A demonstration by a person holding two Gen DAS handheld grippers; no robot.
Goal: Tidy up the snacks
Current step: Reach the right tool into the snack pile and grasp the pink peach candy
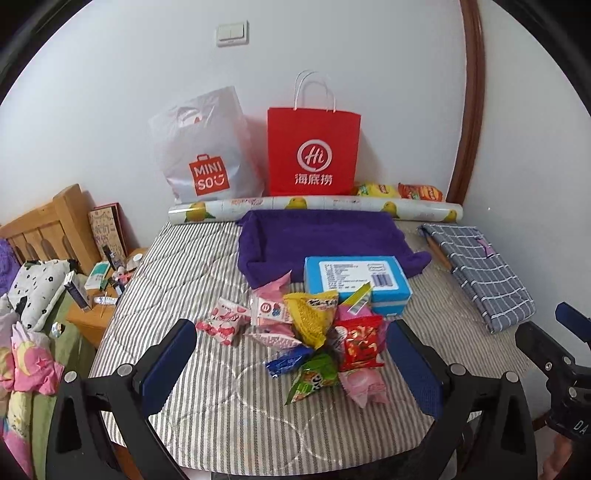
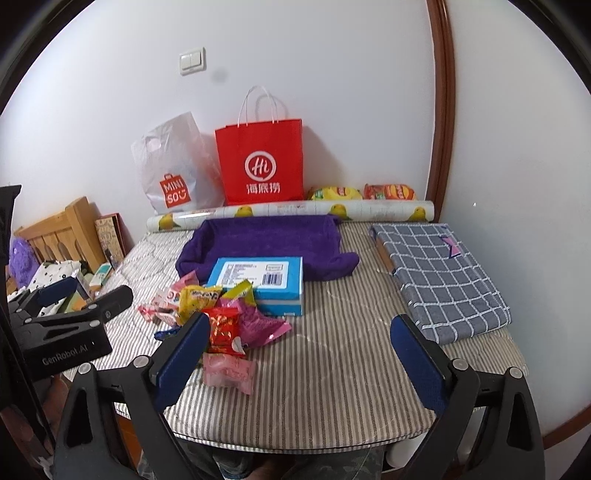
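Closest in, both tools are spread wide with nothing in them: the left gripper [image 1: 291, 369] hangs over the snack pile, the right gripper [image 2: 299, 354] over bare tabletop just right of it. No idea from a single look whether either is moving.

The surface is a table [image 2: 332, 387] under a grey-and-white striped cover, pushed against a plain white wall [image 1: 110, 110].

The snack pile [image 1: 314, 332] sits near the front, left of centre: roughly ten small packets jumbled together, too overlapped for an exact count. Pink, yellow, red, green and blue wrappers are all in there. Touching the pile's far side is one blue box [image 1: 356, 284].

Behind that, one purple towel [image 1: 317, 240], and off to the right one folded grey checked cloth [image 2: 443, 273].

Further back, one rolled sheet with a yellow fruit print [image 1: 314, 206], two chip bags [image 2: 362, 192] behind it, then two shopping bags against the wall: a white plastic bag [image 1: 203, 155] and a red paper bag [image 1: 314, 151].

One light switch [image 1: 232, 33] up top.
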